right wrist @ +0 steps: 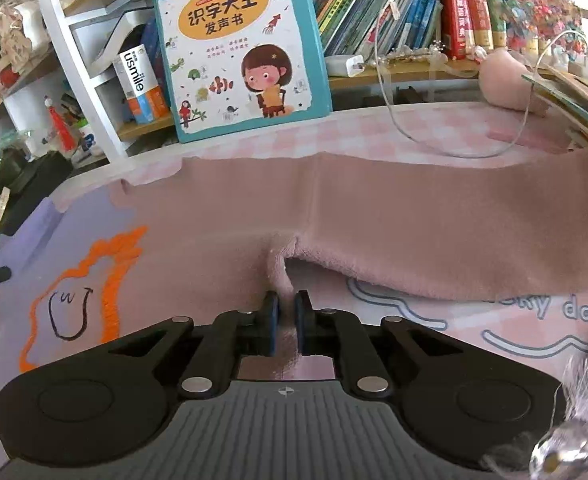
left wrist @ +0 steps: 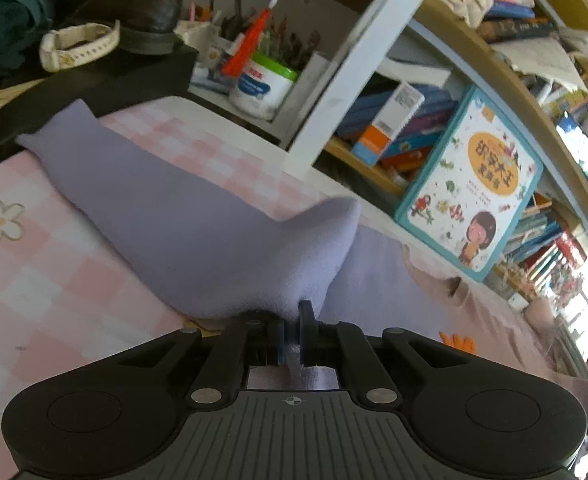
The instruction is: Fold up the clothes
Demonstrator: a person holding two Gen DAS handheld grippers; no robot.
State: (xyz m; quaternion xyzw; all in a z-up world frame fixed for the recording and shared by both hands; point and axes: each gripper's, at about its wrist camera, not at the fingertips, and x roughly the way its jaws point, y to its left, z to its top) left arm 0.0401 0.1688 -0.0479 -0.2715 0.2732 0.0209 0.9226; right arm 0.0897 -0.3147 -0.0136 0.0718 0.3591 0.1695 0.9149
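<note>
On my left, the left gripper (left wrist: pixel 292 334) has its jaws clamped on a pinch of the lilac sleeve (left wrist: pixel 182 216), which stretches away to the far left over the pink checked cloth (left wrist: pixel 46 264). To its right the garment's pink body (right wrist: pixel 222 216) lies flat, an orange outline with a drawn face (right wrist: pixel 70 300) on its near left part. My right gripper (right wrist: pixel 286 322) is closed on a raised fold of the pink sleeve (right wrist: pixel 434 232), which runs off to the right. A picture book (right wrist: pixel 242 44) stands at the far edge.
</note>
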